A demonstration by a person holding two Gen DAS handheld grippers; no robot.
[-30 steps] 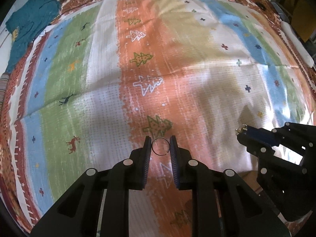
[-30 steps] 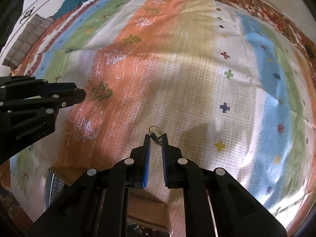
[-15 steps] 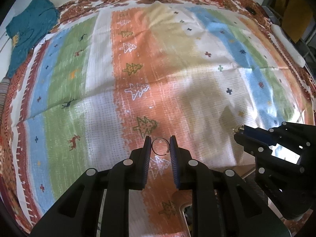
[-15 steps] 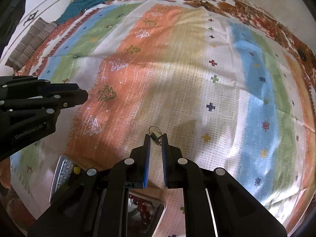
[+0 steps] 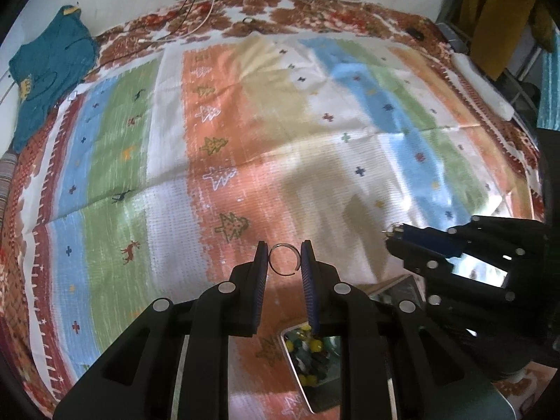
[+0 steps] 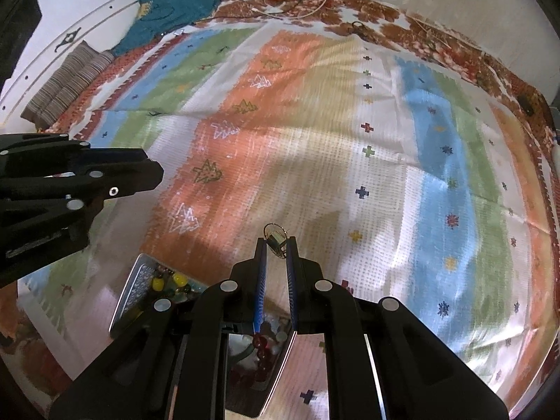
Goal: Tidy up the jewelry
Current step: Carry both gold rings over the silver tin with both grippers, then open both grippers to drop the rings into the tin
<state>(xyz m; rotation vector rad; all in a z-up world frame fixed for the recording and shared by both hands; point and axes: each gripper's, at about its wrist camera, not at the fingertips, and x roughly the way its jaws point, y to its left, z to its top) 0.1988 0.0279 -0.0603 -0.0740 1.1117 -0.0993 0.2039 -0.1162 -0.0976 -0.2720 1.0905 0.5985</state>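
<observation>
A thin open ring [image 5: 284, 259] is being pinched by the left gripper [image 5: 284, 262]; a small gold-rimmed earring [image 6: 275, 241] is being clamped by the right gripper [image 6: 276, 245], above the metal tray's [image 6: 138, 280] far edge.

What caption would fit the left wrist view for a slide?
Left gripper holds a thin open ring above the striped blanket; right gripper alongside, bead tray below.

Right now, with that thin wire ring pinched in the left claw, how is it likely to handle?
The ring is thin wire with a gap, so it probably flexes under squeeze. It looks very light. Held edge-on between the left claw pads, it could twist or slip out.
</observation>
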